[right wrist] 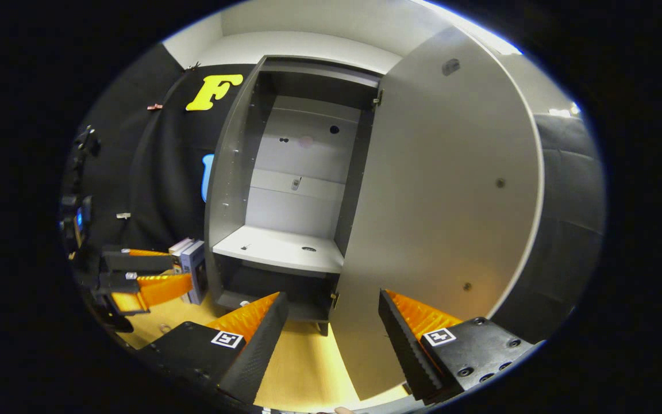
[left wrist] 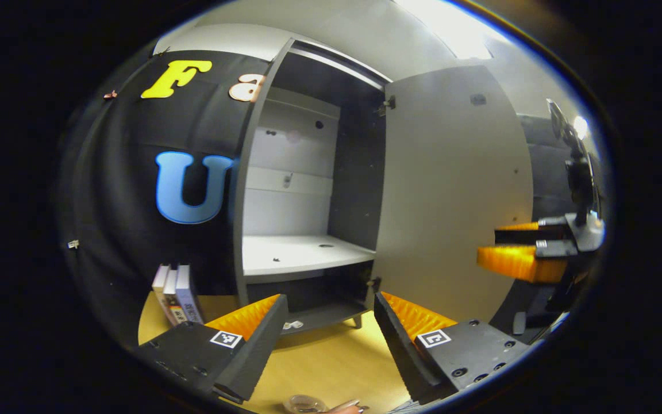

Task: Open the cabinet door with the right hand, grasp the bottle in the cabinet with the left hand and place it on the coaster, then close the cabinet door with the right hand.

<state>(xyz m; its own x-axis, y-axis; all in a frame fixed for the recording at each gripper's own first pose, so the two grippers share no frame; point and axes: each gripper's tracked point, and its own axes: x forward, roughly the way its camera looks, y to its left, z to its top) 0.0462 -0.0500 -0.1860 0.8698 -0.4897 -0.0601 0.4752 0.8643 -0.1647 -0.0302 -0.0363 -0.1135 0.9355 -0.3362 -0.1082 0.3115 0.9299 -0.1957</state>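
The grey cabinet (left wrist: 285,172) stands with its door (left wrist: 451,190) swung wide to the right. Its white shelf (left wrist: 296,253) is bare, and so is the dark compartment below it. My left gripper (left wrist: 328,299) is open and empty, pointing at the cabinet's lower front. A small clear round thing (left wrist: 302,402) and a pinkish object (left wrist: 345,407) lie on the table at the bottom edge; I cannot tell what they are. My right gripper (right wrist: 332,296) is open and empty in front of the door's (right wrist: 440,190) inner face. The right gripper (left wrist: 485,246) is also open beside the door's free edge.
A few books (left wrist: 176,299) lean against the wall left of the cabinet on the wooden table (left wrist: 319,362). In the right gripper view the left gripper (right wrist: 184,270) hovers near those books (right wrist: 193,259). The door takes up the room on the right.
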